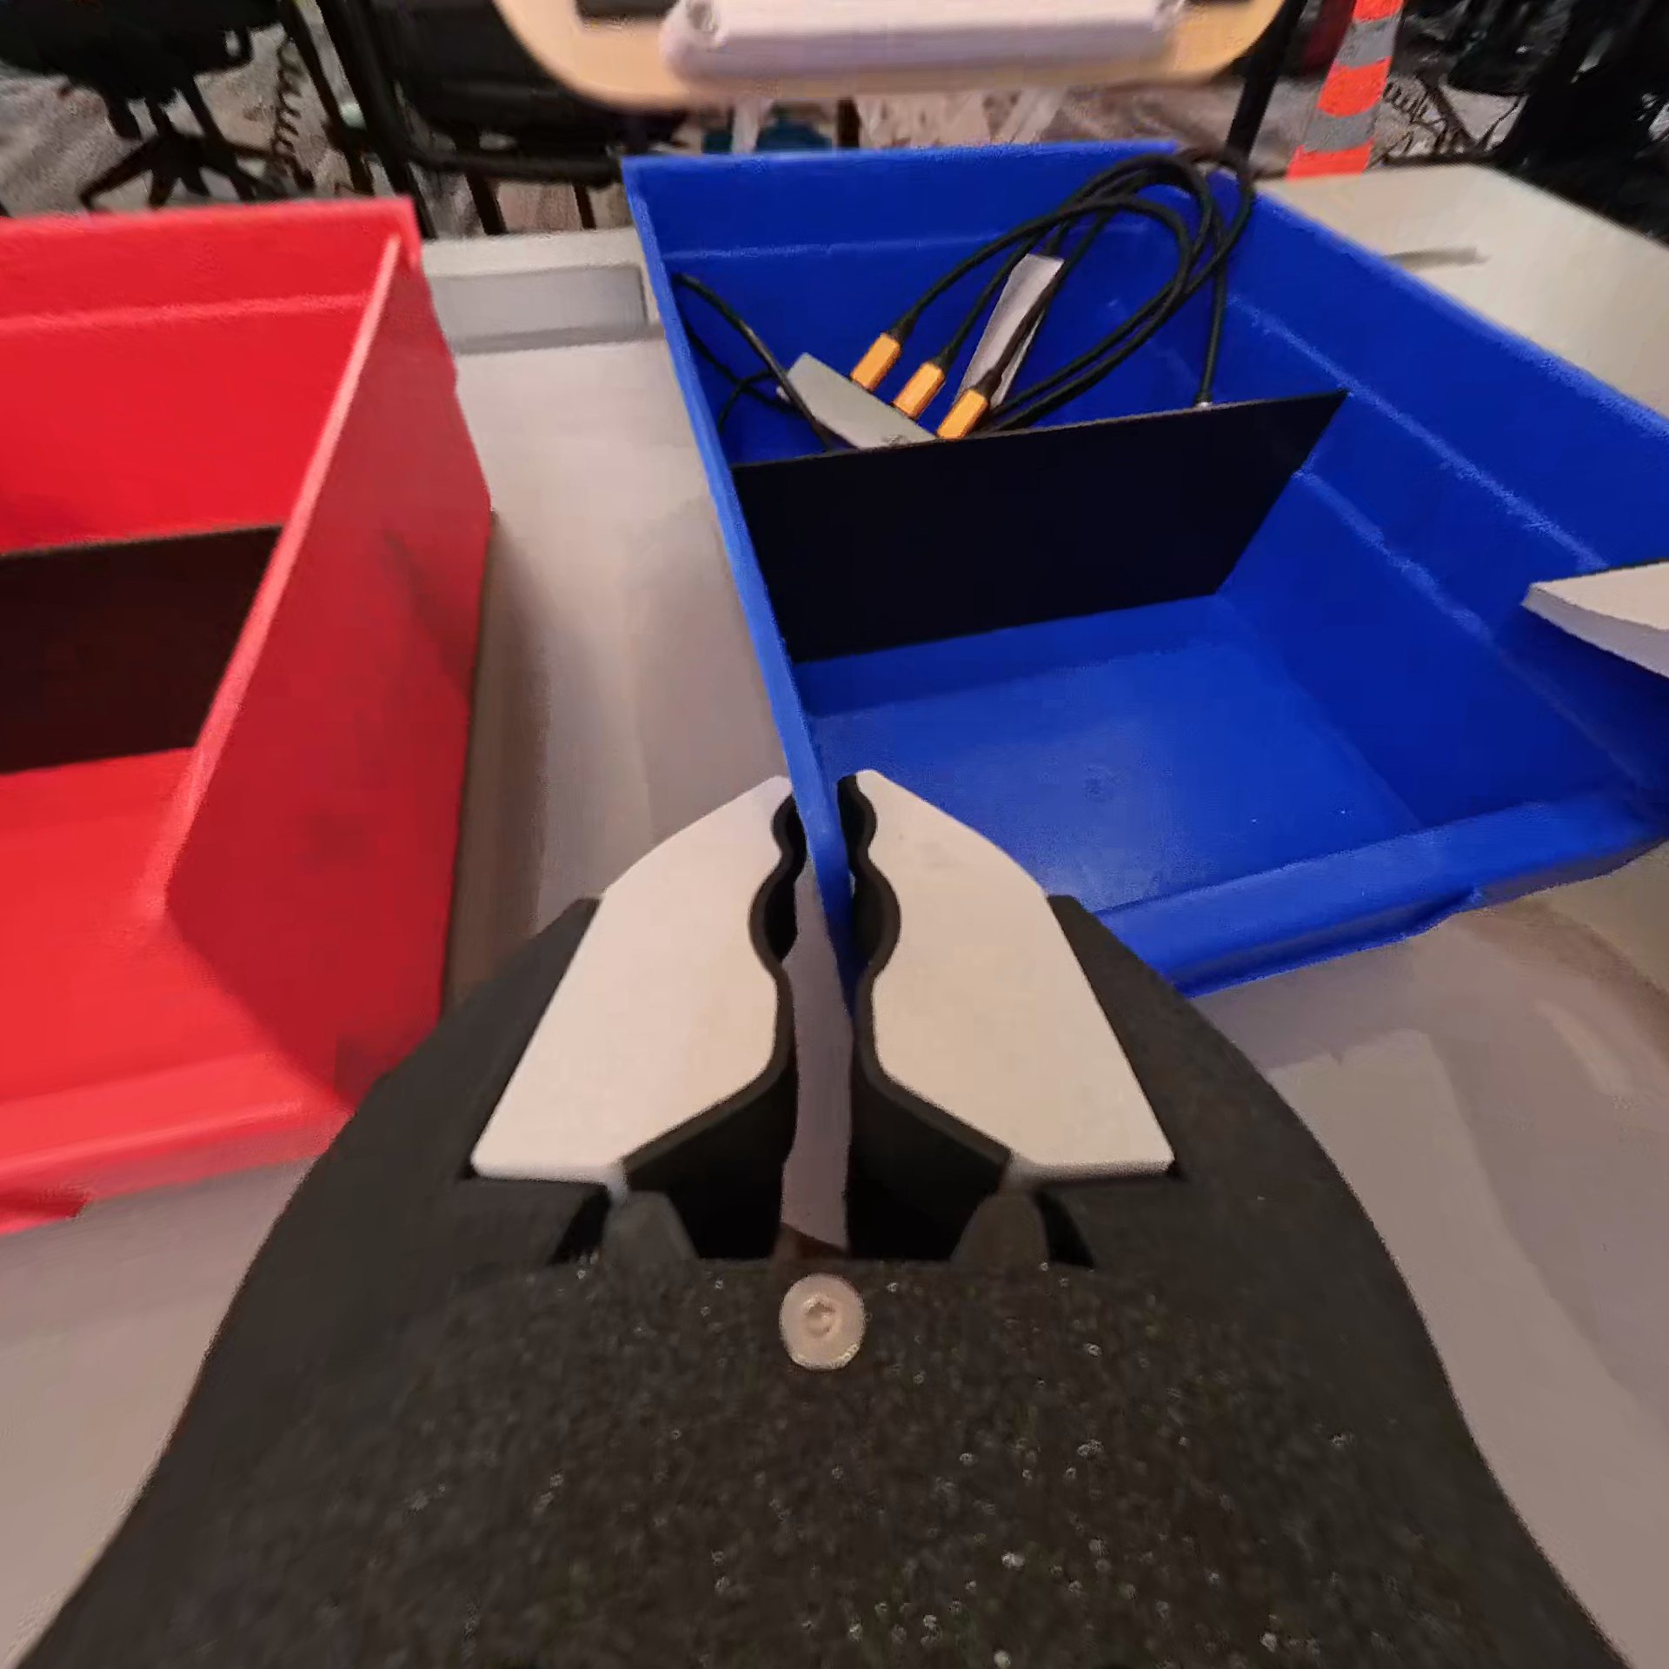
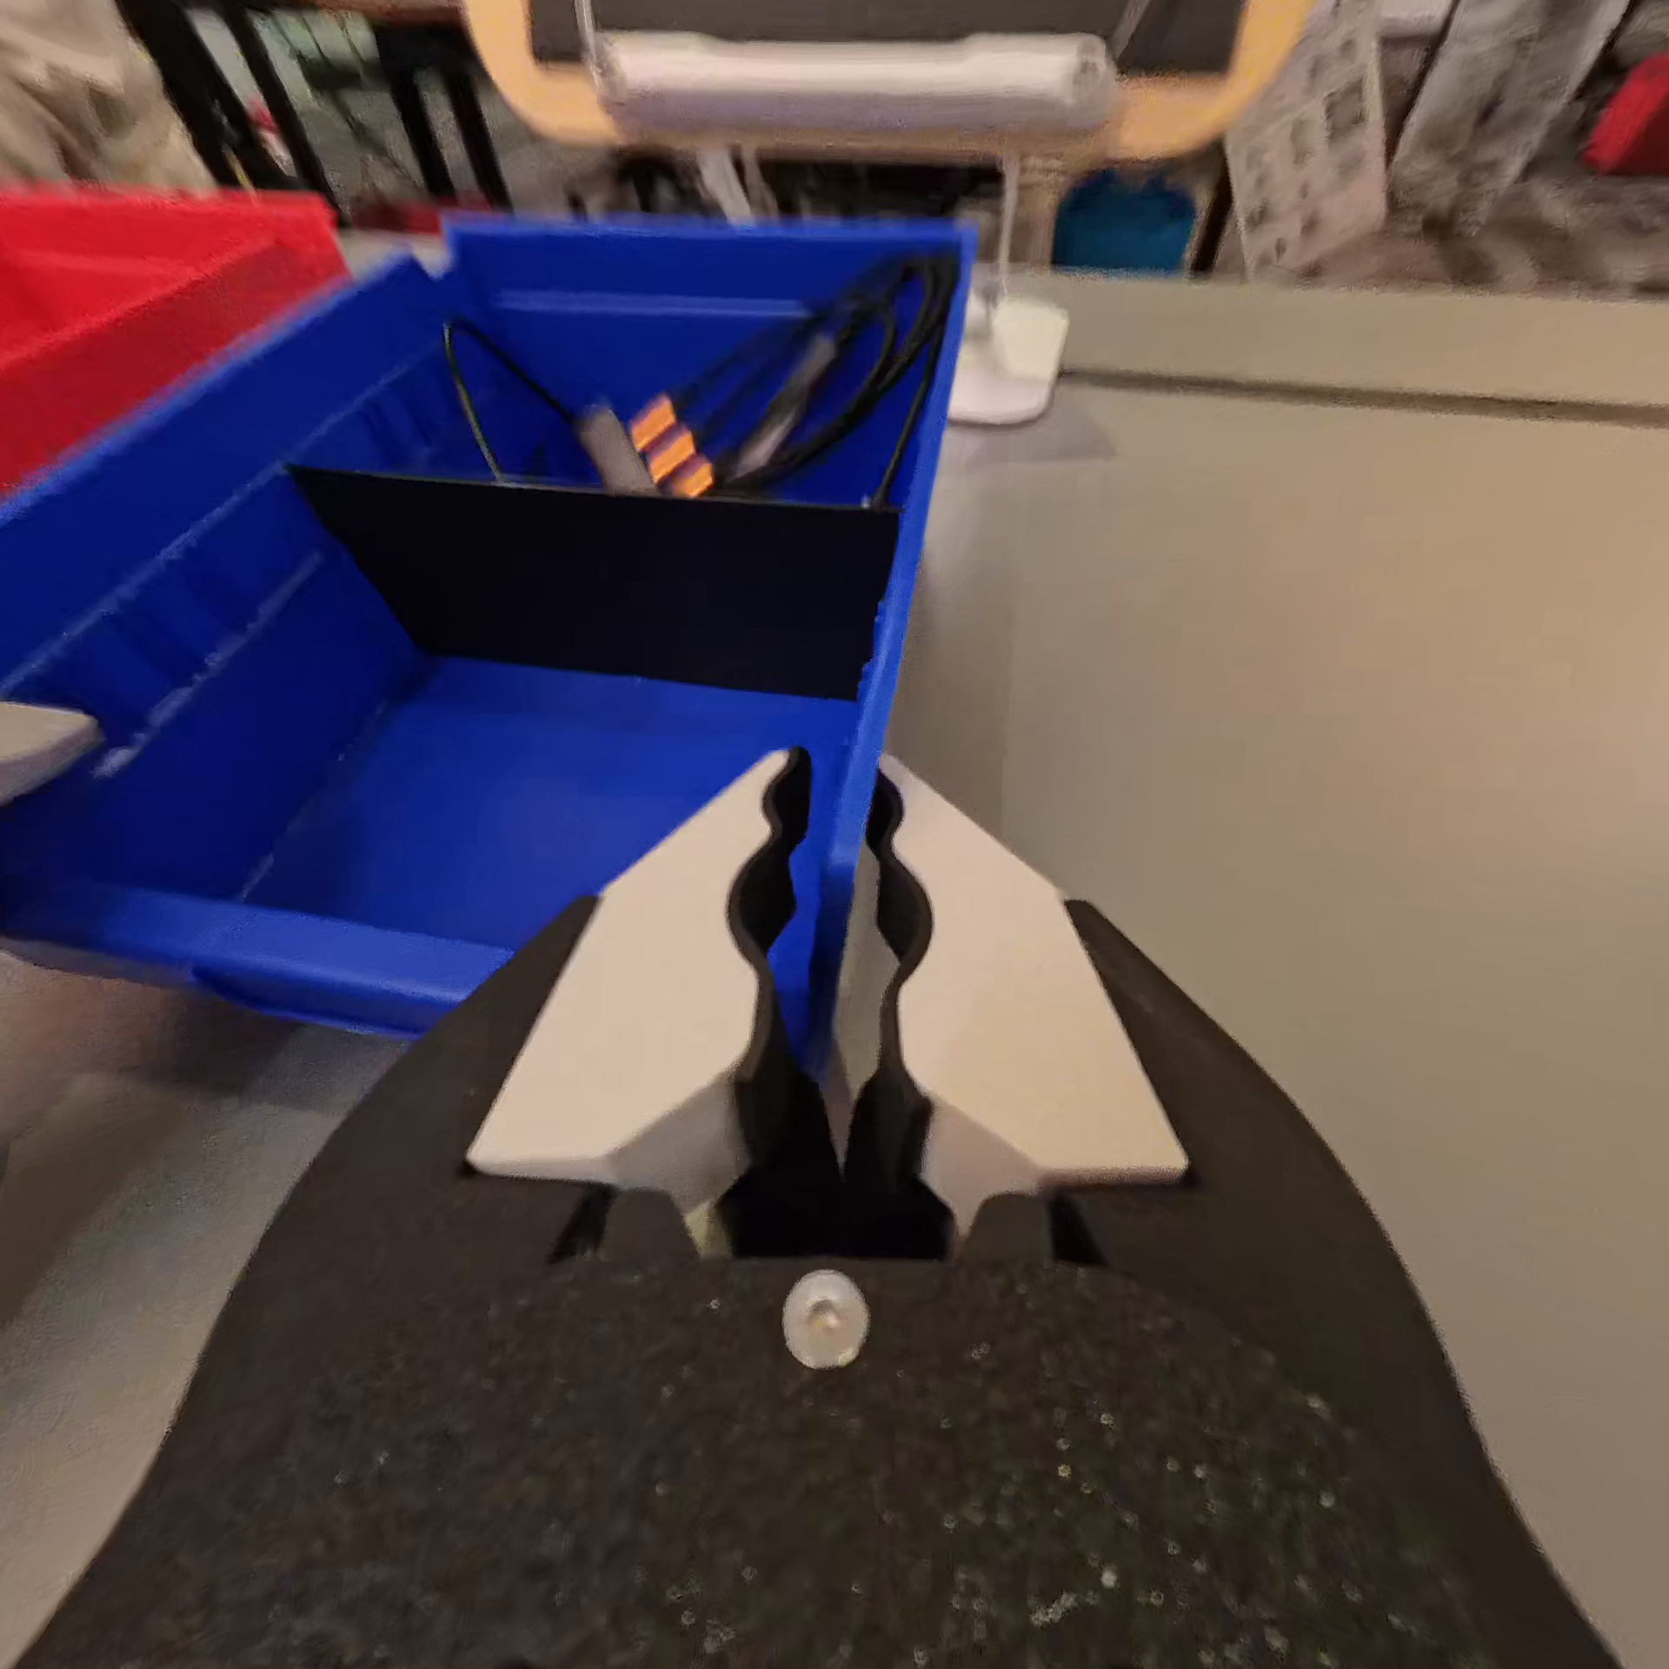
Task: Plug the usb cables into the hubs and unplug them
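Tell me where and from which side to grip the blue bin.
Grip the blue bin by its thin, upright long side walls near the front corners, coming from the near end, one finger inside and one outside. The left gripper and right gripper each already straddle a wall this way. The black divider and cables sit farther back, clear of the fingers.

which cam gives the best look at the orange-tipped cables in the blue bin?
Left wrist view: the orange-tipped cables are sharp there, three connectors distinct, black leads looping in the blue bin behind the black divider. Right wrist view shows the same bundle smaller and motion-blurred.
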`<state>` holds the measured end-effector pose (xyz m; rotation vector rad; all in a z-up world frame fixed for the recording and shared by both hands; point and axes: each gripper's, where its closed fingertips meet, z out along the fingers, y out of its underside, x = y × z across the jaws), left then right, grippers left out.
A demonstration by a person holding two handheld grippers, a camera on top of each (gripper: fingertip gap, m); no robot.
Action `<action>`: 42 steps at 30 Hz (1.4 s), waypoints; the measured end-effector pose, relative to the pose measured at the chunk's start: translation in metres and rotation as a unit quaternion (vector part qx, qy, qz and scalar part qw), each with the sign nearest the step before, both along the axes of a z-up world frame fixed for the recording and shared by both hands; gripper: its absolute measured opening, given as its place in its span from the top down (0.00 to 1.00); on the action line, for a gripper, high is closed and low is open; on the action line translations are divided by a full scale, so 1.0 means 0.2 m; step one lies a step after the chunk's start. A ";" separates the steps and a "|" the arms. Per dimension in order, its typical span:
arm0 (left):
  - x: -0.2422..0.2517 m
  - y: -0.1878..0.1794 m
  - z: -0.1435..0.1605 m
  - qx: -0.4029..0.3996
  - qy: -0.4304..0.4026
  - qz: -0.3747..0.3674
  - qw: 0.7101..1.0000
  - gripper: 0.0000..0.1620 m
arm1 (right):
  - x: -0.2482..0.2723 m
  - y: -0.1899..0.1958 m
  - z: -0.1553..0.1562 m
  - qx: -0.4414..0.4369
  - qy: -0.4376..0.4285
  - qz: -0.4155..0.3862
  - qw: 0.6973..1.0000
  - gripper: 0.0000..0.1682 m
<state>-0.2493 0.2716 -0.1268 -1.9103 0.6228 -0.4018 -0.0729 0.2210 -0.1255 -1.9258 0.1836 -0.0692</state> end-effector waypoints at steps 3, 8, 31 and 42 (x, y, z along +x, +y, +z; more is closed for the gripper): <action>-0.02 0.00 -0.02 0.008 0.030 -0.033 0.999 0.94 | -0.04 0.01 0.01 -0.003 -0.002 0.025 1.000 0.85; -0.08 -0.06 0.14 -0.004 -0.061 -0.073 0.996 0.85 | -0.07 -0.08 0.04 0.025 0.001 0.073 0.997 0.85; -1.28 0.67 0.03 -0.033 -0.093 0.086 0.991 0.97 | -0.63 -0.36 0.06 0.053 -0.068 0.231 0.969 0.82; -1.45 0.11 0.01 -0.030 0.058 0.149 0.987 0.97 | -1.30 0.10 0.06 -0.054 0.040 0.245 0.967 0.66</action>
